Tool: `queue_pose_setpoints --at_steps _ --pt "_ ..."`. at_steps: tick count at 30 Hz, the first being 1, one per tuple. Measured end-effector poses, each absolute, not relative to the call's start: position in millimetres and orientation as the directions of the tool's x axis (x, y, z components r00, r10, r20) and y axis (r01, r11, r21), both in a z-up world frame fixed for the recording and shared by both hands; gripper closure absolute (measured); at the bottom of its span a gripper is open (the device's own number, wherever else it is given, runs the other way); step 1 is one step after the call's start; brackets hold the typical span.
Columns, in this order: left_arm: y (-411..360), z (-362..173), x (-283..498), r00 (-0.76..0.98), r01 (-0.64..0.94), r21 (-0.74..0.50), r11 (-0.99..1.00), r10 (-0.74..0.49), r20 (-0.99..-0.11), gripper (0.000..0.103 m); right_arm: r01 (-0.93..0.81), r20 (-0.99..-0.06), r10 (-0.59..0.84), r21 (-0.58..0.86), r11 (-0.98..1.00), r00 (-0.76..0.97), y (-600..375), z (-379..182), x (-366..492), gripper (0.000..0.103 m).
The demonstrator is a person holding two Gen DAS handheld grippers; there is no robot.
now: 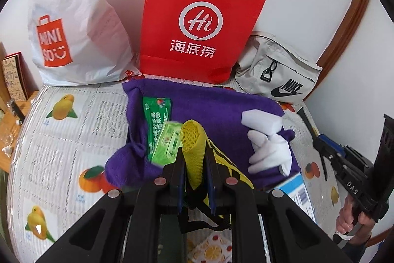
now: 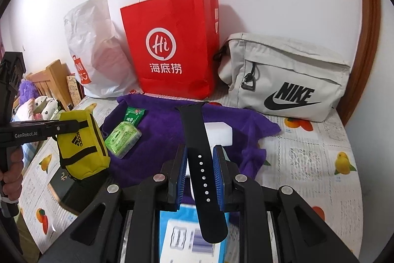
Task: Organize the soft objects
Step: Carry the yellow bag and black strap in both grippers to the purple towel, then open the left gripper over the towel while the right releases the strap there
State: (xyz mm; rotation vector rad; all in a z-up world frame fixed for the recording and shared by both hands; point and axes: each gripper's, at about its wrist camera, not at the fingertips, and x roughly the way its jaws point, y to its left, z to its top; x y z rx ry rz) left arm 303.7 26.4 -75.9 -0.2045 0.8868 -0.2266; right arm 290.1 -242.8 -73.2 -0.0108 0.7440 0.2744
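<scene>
Both hands are mid-carry, each with one item lifted off the fruit-print sheet of the bed [image 2: 320,154].

At the left, the left tongs [image 1: 195,164] are nearly closed on a small yellow mesh-and-fabric pouch with black straps [image 1: 194,139], which hangs clear above the rumpled purple fleece cloth [image 1: 221,110].

On that cloth lie a green foil sachet [image 1: 154,112], a translucent green plastic case [image 2: 123,139], a white foam block [image 1: 261,118] and a white glove [image 1: 268,152].

At the right, the right tongs [image 2: 200,171] pinch a black rubber watch strap with a row of holes [image 2: 197,139], held upright over the cloth.

Next, each item likely needs a destination: the white crinkled plastic shopping bag [image 2: 98,51], the red paper carrier bag [image 2: 172,46] or the pale grey canvas pouch [image 2: 283,75]. Reaching an open top calls for lifting higher first.
</scene>
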Motion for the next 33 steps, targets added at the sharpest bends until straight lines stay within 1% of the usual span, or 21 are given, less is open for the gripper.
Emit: queue_pose_setpoints --at_steps 7,13,17,19,20,21,23,33 --pt "20.5 -83.3 334.6 0.602 0.113 -0.281 0.953 -0.291 -0.744 0.089 -0.279 -0.694 0.276 0.112 0.954 0.664 -237.9 -90.7 320.1 0.082" --pt "18.6 -89.7 355.3 0.588 0.110 -0.279 0.954 -0.289 -0.755 0.089 -0.308 -0.741 0.292 0.121 0.944 0.605 -225.3 -114.6 343.2 0.082" --pt "16.7 -95.4 372.2 0.576 0.113 -0.283 0.952 -0.295 -0.762 0.088 -0.323 -0.754 0.311 0.137 0.936 0.579 -219.4 -122.9 353.6 0.082" --pt "15.2 -99.9 382.8 0.566 0.112 -0.284 0.952 -0.296 -0.769 0.088 -0.322 -0.763 0.298 0.124 0.939 0.574 -216.5 -126.5 358.4 0.082" --pt "15.0 -102.2 388.2 0.562 0.108 -0.285 0.952 -0.295 -0.773 0.088 -0.318 -0.768 0.292 0.121 0.940 0.570 -215.5 -128.6 361.4 0.084" --pt "15.2 -104.6 393.4 0.558 0.106 -0.290 0.951 -0.298 -0.774 0.088 -0.318 -0.774 0.293 0.125 0.940 0.561 -214.8 -130.9 364.6 0.090" --pt "15.1 -108.3 402.9 0.549 0.108 -0.301 0.947 -0.309 -0.776 0.088 -0.319 -0.784 0.295 0.132 0.939 0.546 -213.9 -134.1 369.5 0.090" --pt "7.7 -124.7 436.3 0.515 0.100 -0.301 0.948 -0.308 -0.800 0.088 -0.357 -0.783 0.299 0.105 0.928 0.545 -207.1 -133.0 376.3 0.088"
